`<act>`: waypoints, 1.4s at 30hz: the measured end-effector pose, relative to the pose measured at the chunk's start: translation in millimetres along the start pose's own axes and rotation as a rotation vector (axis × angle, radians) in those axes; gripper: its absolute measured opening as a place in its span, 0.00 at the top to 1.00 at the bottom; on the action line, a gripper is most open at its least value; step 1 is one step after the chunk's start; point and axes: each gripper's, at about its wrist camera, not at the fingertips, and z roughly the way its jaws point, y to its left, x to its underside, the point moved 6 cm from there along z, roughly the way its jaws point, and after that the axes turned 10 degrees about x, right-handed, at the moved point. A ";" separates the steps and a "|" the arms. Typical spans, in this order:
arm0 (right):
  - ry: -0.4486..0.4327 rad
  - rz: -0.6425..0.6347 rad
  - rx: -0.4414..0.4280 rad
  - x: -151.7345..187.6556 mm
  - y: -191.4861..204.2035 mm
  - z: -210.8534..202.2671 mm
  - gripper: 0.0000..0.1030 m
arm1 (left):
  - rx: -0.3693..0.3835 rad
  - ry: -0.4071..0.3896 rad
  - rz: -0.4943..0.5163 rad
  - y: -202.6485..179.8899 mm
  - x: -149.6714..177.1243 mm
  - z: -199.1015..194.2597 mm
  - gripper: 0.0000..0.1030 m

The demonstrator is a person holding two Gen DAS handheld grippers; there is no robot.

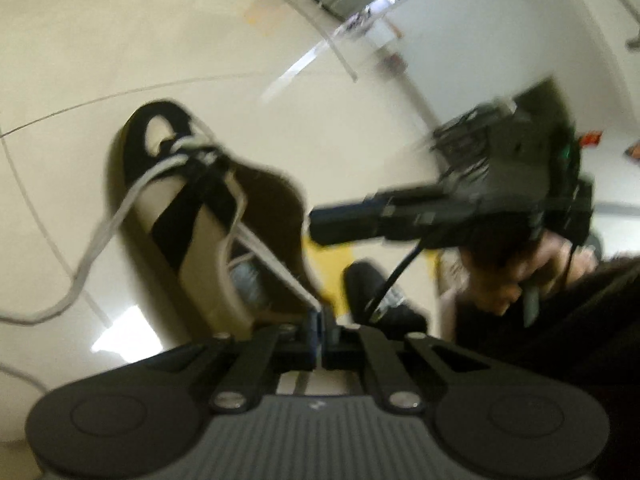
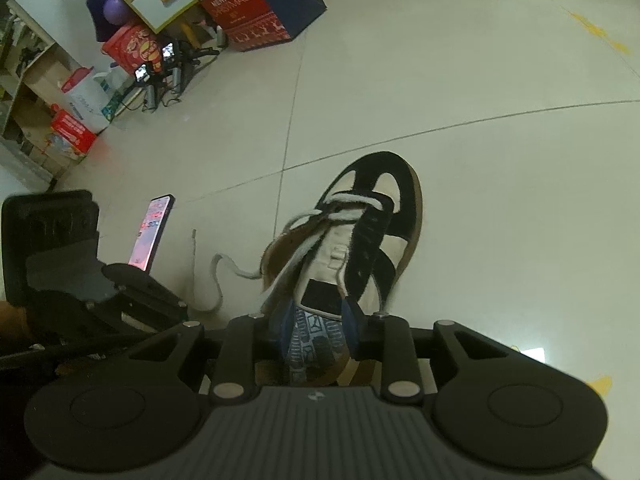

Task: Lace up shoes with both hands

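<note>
On the left I am seeing the loose end of the white lace trailing over the pale tiled floor. Next to it the shoe, black and cream, is lying on that floor with its toe pointing away from me. My left gripper is clenched on the other end of the lace, which is running tight from the eyelets down to the closed fingertips. This view is blurred, so I cannot tell finer details. To the right, my right gripper is hanging above the floor, near the shoe but apart from it, and a hand is holding its handle.

In the right wrist view, at the far left, boxes and shelves are standing at the wall, then a phone with a lit screen is lying on the floor just beyond the left gripper's body. Further right the shoe is sitting in the middle, its laces crossing only near the toe. The right gripper is released, its blue fingers standing apart over the shoe's opening, grasping nothing.
</note>
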 end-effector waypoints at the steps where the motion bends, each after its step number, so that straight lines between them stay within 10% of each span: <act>1: -0.006 -0.002 -0.001 -0.9 0.1 -1.8 0.71 | 0.018 -0.024 -0.014 -0.9 -5.7 -1.1 0.99; 13: -0.080 0.012 -0.018 -20.7 -6.0 -14.0 0.67 | 0.144 -0.355 -0.185 13.1 -90.2 -17.1 0.98; 25: -0.102 0.009 -0.009 -36.8 0.1 -0.4 0.67 | -0.093 -0.622 -0.420 95.5 -116.6 -46.6 0.97; 35: -0.010 -0.069 -0.078 -20.6 28.6 14.7 0.67 | -0.240 -0.571 -0.508 139.6 -92.3 -57.2 0.94; 42: 0.038 -0.137 -0.076 -8.5 42.5 22.3 0.67 | -0.275 -0.448 -0.455 134.9 -82.4 -65.1 0.42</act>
